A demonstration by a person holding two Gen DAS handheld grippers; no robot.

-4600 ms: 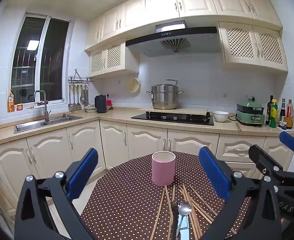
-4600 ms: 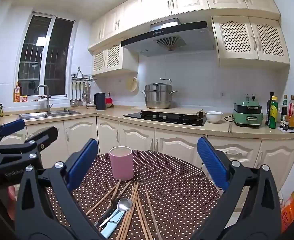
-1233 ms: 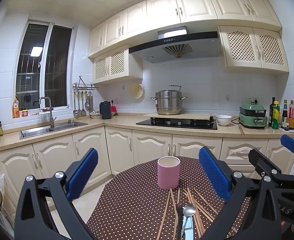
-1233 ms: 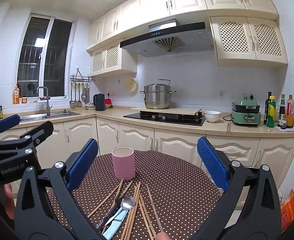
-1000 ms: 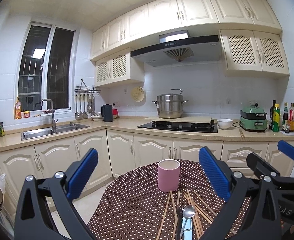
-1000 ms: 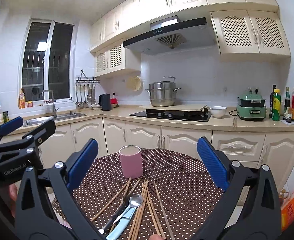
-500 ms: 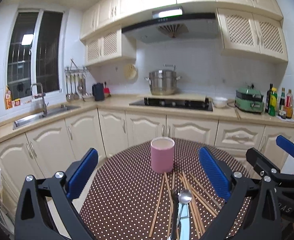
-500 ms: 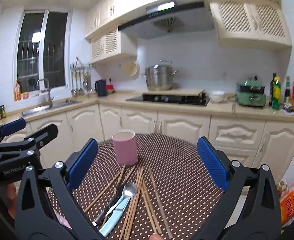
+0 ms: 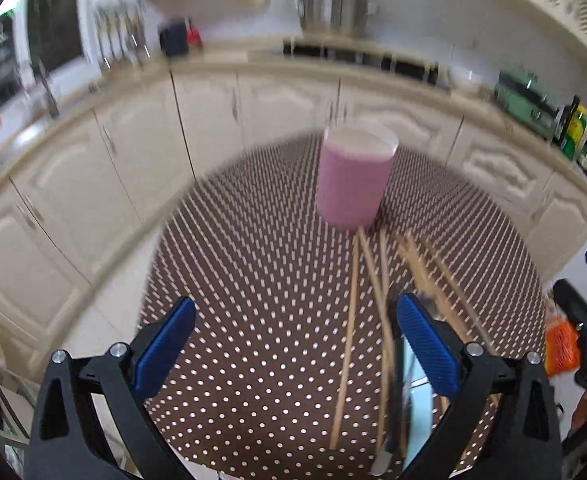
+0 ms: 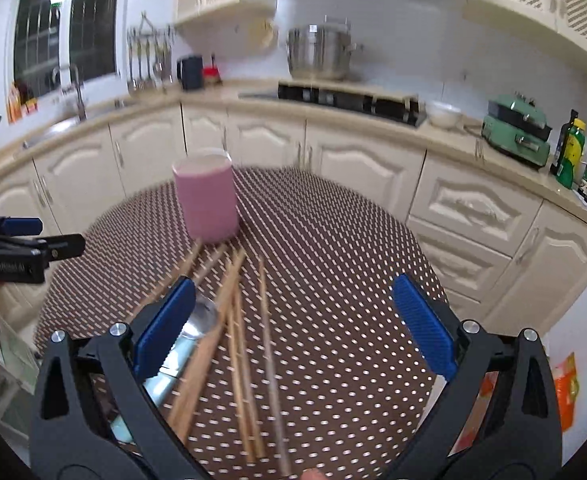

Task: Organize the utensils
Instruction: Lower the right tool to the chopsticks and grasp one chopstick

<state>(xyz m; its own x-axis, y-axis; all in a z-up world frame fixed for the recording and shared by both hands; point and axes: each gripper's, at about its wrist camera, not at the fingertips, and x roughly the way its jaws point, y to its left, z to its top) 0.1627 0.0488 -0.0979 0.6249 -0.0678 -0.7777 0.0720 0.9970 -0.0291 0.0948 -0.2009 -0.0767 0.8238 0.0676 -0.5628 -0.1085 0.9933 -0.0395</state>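
Observation:
A pink cup (image 9: pixel 353 178) stands upright on the round brown dotted table (image 9: pixel 253 320); it also shows in the right wrist view (image 10: pixel 209 204). In front of it lie several wooden chopsticks (image 9: pixel 349 332) (image 10: pixel 237 320) and a metal spoon (image 10: pixel 199 318) with a light blue handle. My left gripper (image 9: pixel 293 344) is open and empty above the table, left of the chopsticks. My right gripper (image 10: pixel 293 320) is open and empty, hanging over the chopsticks and spoon. The left view is blurred.
Cream kitchen cabinets and a counter (image 10: pixel 333 120) run behind the table, with a steel pot (image 10: pixel 319 56), a green appliance (image 10: pixel 515 124) and bottles (image 10: pixel 573 152). A sink (image 10: pixel 73 120) is at the left. The other gripper shows at the left edge (image 10: pixel 17 252).
Both grippers have tipped down and moved closer to the table. The cup, chopsticks and spoon now look larger and nearer. Nothing on the table has moved.

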